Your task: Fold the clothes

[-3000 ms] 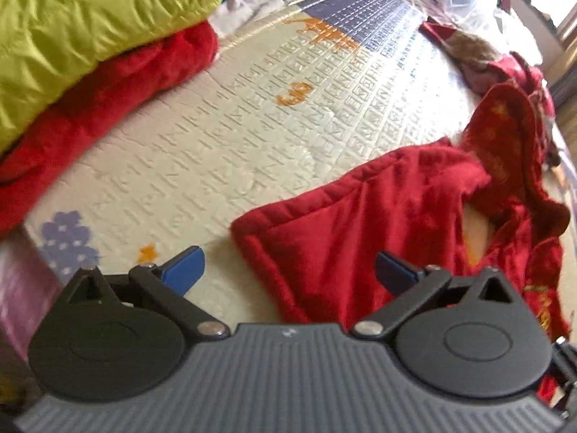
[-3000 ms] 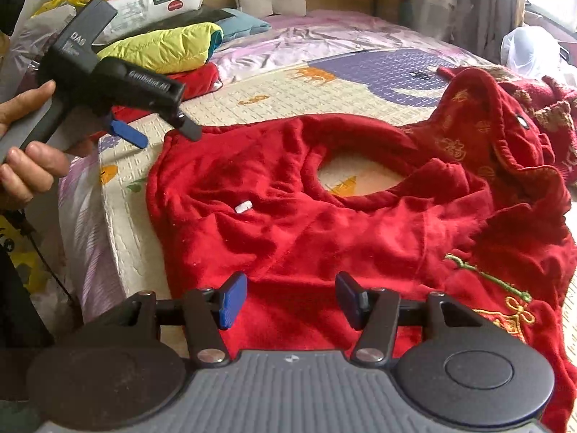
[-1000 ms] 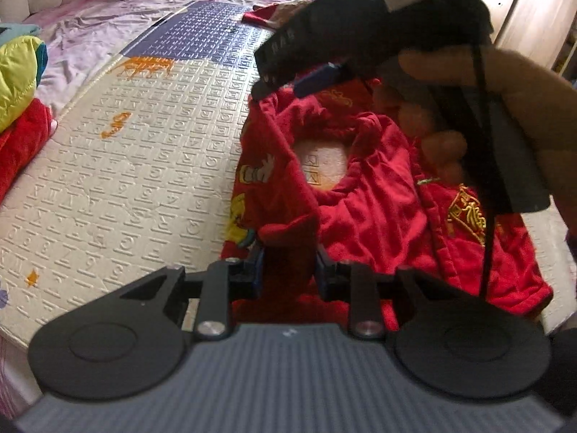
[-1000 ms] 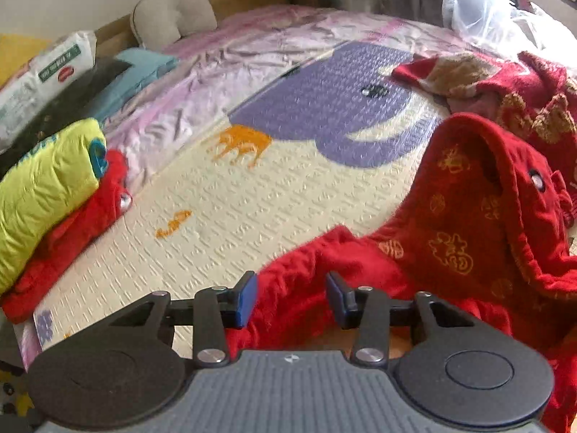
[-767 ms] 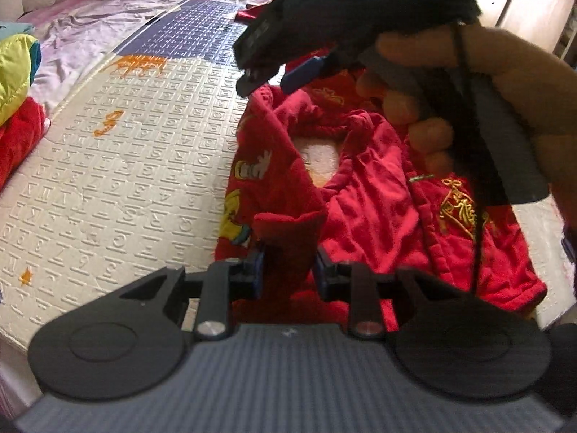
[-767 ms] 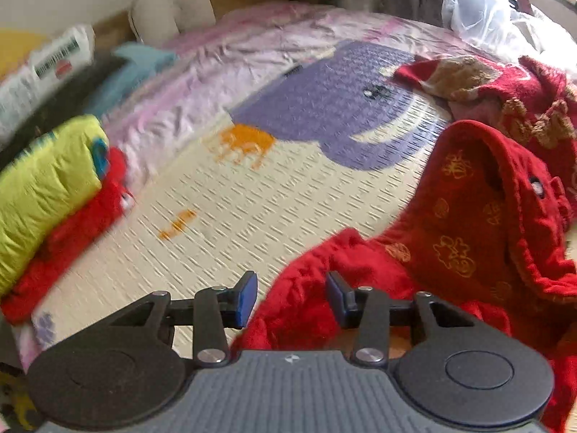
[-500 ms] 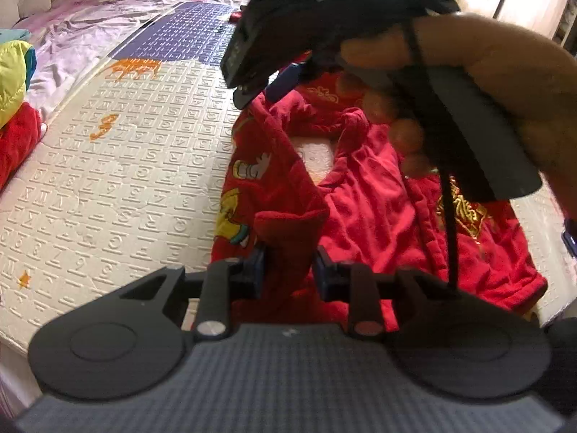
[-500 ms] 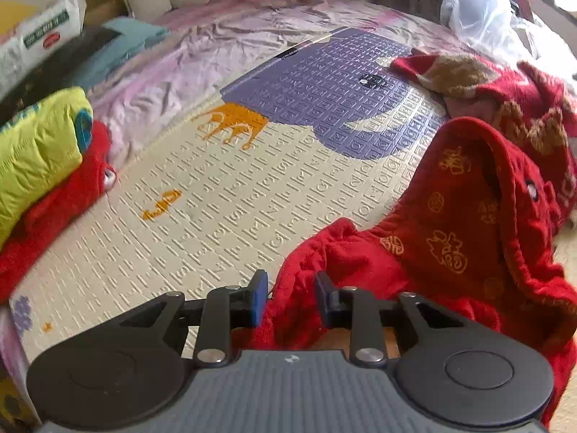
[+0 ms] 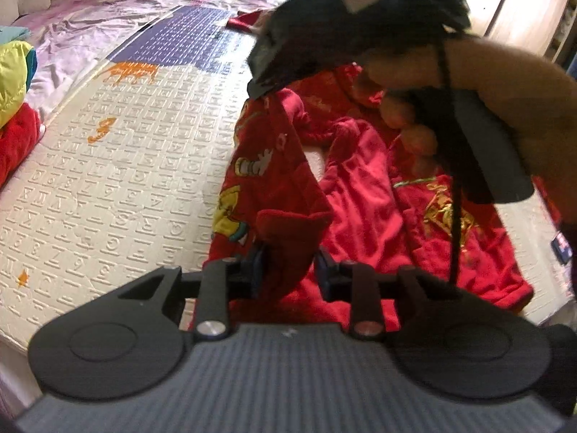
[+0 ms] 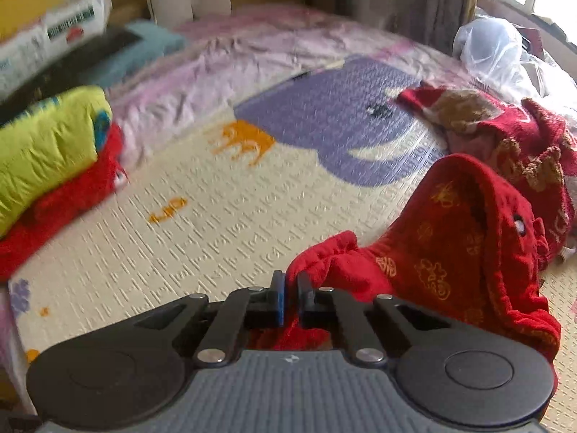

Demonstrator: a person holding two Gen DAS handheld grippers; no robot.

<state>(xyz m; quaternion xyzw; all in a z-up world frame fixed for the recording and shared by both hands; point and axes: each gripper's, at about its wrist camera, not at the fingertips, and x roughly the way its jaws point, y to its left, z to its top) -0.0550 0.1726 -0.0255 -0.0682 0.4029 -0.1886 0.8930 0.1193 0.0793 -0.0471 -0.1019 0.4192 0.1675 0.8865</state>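
Red fleece garment (image 9: 364,195), plush and rumpled, sprawls across the cream embossed foam play mat (image 9: 119,180) on the bed, and from the left wrist view you can see a cartoon print in yellow and white along one folded-over panel, plus gold embroidery on the right-hand part. Its long axis runs from the near edge of the mat up and away toward the purple patch of the mat, with the neck opening showing a bit of mat through it about midway. Left gripper (image 9: 288,267) has a thick fold of the red fabric between its blue pads, and its jaws are opening a touch while the cloth sits bunched between them and touching both. Above it, the person's right hand (image 9: 497,108) grips the black handle of the right gripper, whose nose pinches the garment's far upper edge so the cloth hangs stretched between the two tools. Over to the right wrist view: right gripper (image 10: 290,299) is clamped down tight on a rolled red hem, pads nearly together with the fabric squeezed through. Beyond it the hood part, dotted with gold motifs, humps up on the right. At the left edge sits a lime-green puffy jacket (image 10: 43,151) stacked on a folded red item (image 10: 61,209), well apart from the garment.
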